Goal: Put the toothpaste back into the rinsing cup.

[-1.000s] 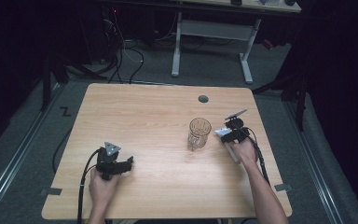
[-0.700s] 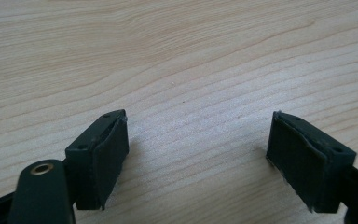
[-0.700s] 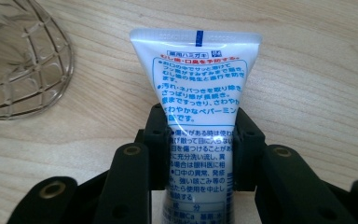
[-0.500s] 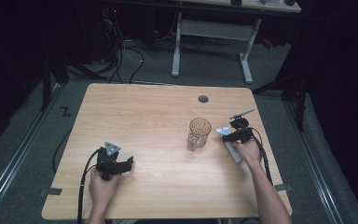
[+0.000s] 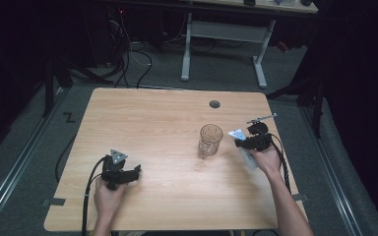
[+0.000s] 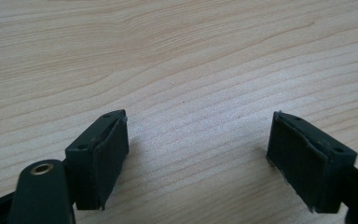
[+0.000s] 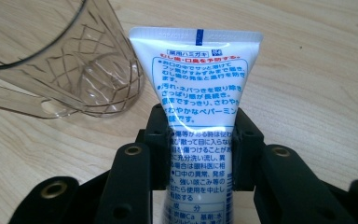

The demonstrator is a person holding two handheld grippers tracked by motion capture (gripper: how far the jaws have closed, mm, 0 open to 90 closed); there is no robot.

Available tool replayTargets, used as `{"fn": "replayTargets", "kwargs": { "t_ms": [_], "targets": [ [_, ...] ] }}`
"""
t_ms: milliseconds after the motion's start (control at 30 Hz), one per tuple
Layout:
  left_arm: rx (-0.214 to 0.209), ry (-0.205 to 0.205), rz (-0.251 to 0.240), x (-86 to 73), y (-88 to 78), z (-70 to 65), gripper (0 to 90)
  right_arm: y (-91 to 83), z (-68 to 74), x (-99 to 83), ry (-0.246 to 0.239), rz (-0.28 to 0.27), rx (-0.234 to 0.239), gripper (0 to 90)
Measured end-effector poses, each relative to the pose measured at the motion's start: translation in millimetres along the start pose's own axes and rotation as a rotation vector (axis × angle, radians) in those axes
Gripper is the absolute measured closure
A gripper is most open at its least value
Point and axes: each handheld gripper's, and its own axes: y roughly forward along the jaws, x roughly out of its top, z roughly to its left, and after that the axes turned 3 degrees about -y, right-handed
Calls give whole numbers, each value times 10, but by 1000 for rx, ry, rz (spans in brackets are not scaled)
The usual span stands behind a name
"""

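Table (image 5: pixel 157 123): one light wood top; we see its full outline and one round cable hole (image 5: pixel 214 104) from the high view, while the gripper views give close wood grain.
Background desk (image 5: pixel 226 29): one white-legged frame beyond the table, seen from the high view.
Cup (image 5: pixel 210 140): one clear plastic cup with a cut diamond pattern, upright on the table right of centre; in the right gripper view (image 7: pixel 74 65) its handle also shows.
Tube (image 7: pixel 198 121): one white toothpaste tube, crimped end away from the camera, held off the table just beside the cup, apart from it; in the high view (image 5: pixel 236 134) we see only its pale end.
Tube label: blue Japanese print with a red line near the top; we read "ペパーミント" (peppermint) in the right gripper view.
Right gripper (image 5: pixel 248 142): jaws have just been closing and now clamp the tube's body between the pads.
Left gripper (image 6: pixel 198 161): jaws stand wide apart with nothing between them, low over bare table; in the high view (image 5: pixel 137 171) it sits near the left front.
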Motion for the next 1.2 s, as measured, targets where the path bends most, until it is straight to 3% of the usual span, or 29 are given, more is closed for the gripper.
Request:
{"fn": "replayTargets", "kwargs": {
  "t_ms": [467,1200],
  "targets": [
    [0,1,0,0,0,0,205,-203,141,-18,-62,-109,22,663],
    [0,1,1,0,0,0,204,-392,335,31,-134,-219,42,658]
  ]
}}
